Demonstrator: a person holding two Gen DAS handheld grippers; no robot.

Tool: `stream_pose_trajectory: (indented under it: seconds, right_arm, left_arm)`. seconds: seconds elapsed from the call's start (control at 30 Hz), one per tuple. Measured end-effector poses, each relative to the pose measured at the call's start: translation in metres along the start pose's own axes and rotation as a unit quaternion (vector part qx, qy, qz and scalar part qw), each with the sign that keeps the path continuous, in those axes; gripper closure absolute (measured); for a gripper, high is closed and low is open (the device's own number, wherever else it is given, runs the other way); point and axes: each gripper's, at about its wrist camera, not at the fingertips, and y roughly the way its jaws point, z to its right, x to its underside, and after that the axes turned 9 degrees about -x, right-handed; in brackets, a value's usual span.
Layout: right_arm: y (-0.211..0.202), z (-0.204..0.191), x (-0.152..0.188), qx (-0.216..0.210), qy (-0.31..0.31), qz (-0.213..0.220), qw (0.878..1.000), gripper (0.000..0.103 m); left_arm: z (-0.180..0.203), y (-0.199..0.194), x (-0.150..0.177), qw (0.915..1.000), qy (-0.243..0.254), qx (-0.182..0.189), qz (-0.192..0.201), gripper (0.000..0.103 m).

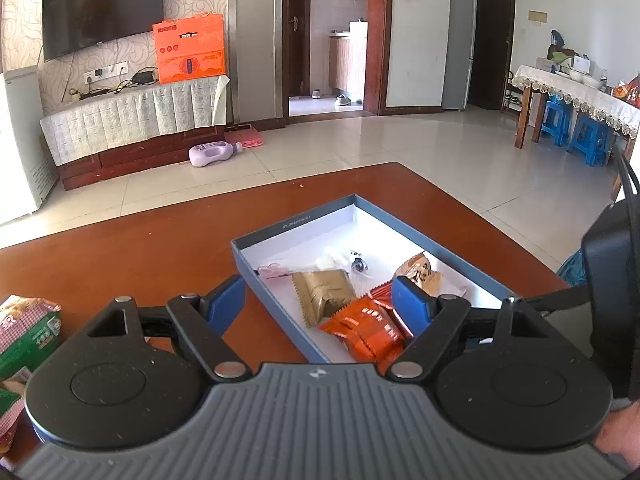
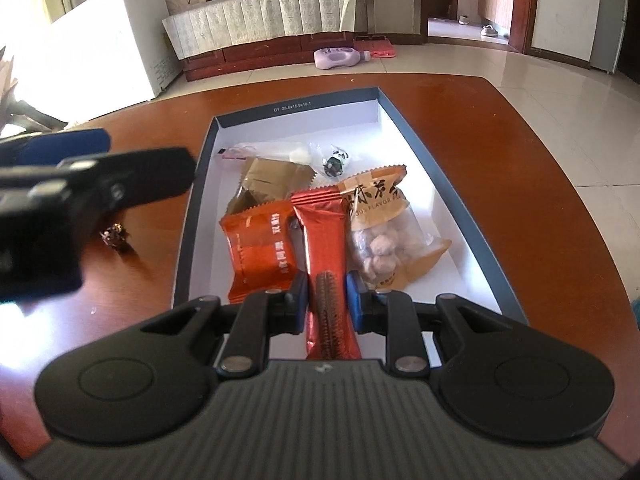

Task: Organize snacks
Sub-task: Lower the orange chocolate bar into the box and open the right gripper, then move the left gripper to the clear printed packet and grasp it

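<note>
Right wrist view: the right gripper [image 2: 327, 304] has its jaws clenched on a long red snack packet [image 2: 325, 240] that reaches forward into the blue box [image 2: 460, 208] on the bench [image 2: 520, 152]. Left gripper [image 1: 320, 300] jaws spread wide, empty, straddling the box's near corner.

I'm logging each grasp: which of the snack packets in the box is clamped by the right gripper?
The long dark-red packet, pinched near its end by the right gripper. The orange packet and nut bag lie free beside it.

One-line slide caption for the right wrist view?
Right gripper shut on red snack bar over blue box of snacks; left gripper open alongside.
</note>
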Motion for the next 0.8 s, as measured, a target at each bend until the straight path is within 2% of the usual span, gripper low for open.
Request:
stream_pose_trajectory:
  seconds: [0.07,0.2,0.27,0.4,0.6,0.8]
  right_arm:
    - [-0.001,-0.002,0.000,0.004,-0.001,-0.002,1.000,0.076]
    - [-0.003,-0.009,-0.001,0.007,-0.005,-0.001,1.000,0.053]
    - [-0.006,-0.013,-0.001,0.013,-0.010,0.004,1.000,0.047]
    - [-0.014,-0.019,-0.002,0.014,-0.014,0.017,1.000,0.046]
    - [-0.032,-0.031,-0.003,0.008,-0.024,0.062,0.998,0.046]
    - [-0.039,-0.057,-0.009,-0.034,-0.061,0.107,0.992,0.046]
  left_arm:
    - [-0.004,-0.004,0.002,1.0000,-0.002,-0.003,-0.001,0.019]
    - [-0.014,-0.012,0.006,0.9999,-0.007,-0.010,-0.002,0.019]
    - [-0.020,-0.016,0.009,0.9998,-0.010,-0.014,-0.001,0.019]
    - [-0.033,-0.023,0.012,0.9996,-0.013,-0.023,-0.003,0.019]
    - [-0.059,-0.031,0.022,0.9992,-0.013,-0.038,-0.004,0.019]
    - [-0.099,-0.036,0.036,0.9978,-0.021,-0.062,-0.009,0.019]
